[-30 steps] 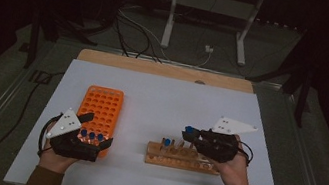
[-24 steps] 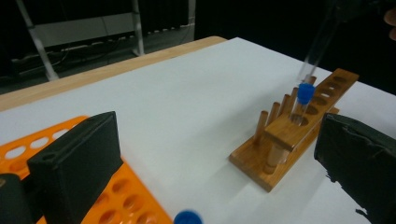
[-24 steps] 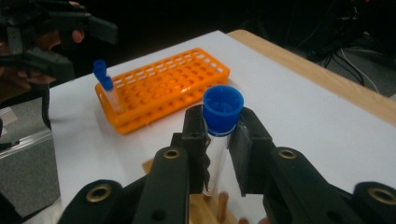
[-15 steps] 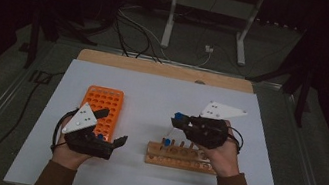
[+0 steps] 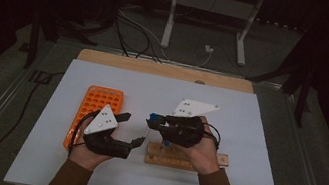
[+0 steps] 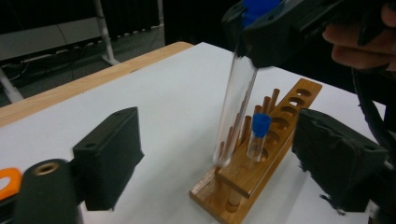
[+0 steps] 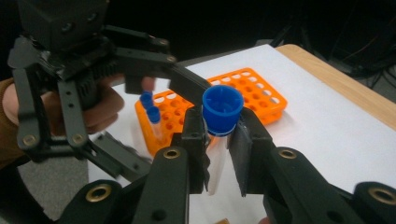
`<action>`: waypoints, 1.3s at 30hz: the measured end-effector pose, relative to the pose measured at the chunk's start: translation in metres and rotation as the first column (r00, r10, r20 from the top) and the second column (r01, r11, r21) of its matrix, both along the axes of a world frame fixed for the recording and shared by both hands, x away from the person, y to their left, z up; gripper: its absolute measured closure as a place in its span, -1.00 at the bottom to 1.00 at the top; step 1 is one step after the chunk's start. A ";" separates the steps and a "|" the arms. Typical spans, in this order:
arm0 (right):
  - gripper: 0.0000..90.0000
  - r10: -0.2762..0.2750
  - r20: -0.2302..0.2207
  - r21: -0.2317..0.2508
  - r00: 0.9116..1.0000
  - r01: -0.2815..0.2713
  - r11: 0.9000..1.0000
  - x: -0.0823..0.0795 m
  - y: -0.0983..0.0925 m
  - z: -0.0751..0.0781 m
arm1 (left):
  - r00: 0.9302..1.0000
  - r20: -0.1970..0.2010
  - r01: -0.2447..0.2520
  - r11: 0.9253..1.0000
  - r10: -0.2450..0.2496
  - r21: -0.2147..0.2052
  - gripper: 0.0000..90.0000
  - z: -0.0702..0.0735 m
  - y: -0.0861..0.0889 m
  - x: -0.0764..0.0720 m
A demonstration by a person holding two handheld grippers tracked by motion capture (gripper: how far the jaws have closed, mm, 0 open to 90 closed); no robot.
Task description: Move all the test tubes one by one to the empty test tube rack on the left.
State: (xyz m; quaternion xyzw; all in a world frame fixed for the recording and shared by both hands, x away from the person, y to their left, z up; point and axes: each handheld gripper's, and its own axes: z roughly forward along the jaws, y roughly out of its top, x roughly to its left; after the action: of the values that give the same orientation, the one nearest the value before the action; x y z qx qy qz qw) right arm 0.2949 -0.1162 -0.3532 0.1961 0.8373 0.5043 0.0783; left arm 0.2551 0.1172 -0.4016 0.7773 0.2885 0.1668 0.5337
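Right gripper (image 5: 153,121) clamped on a clear test tube (image 6: 236,107) just under its blue cap (image 7: 222,109); tube hangs near upright, slightly tilted, its rounded bottom just above the near end of the wooden rack (image 6: 261,158), not seated in a hole. High view puts tube and gripper at about 12 o'clock from the rack (image 5: 182,159), just left of table centre. Left gripper (image 5: 131,130) empty, jaws apart and just been closing, nothing between the pads; it sits at 9 o'clock from the tube, close by, not touching. One more blue-capped tube (image 6: 258,135) stands in the wooden rack. Orange rack (image 5: 96,106) at 9 o'clock, on the white table (image 5: 248,127), holds two blue-capped tubes (image 7: 152,112) at its near end.
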 end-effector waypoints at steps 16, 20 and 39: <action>0.71 0.042 -0.020 -0.003 0.999 -0.042 0.999 -0.003 0.015 -0.005 | 0.997 -0.005 0.071 0.997 -0.071 0.013 0.60 -0.003 -0.006 0.004; 0.71 0.047 -0.023 -0.004 0.999 -0.048 0.999 -0.003 0.016 -0.005 | 0.997 -0.001 0.075 0.997 -0.075 0.019 0.71 -0.004 -0.006 0.003; -0.65 -0.024 -0.049 0.032 0.998 0.026 0.999 0.001 0.001 -0.007 | 1.000 -0.005 0.008 1.000 -0.008 0.006 0.72 -0.003 0.011 0.005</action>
State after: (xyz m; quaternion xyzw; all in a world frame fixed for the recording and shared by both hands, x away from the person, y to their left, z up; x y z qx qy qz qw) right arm 0.2960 -0.1151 -0.3599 0.2202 0.8280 0.5121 0.0608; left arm 0.2602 0.1284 -0.4044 0.7804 0.2862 0.1636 0.5313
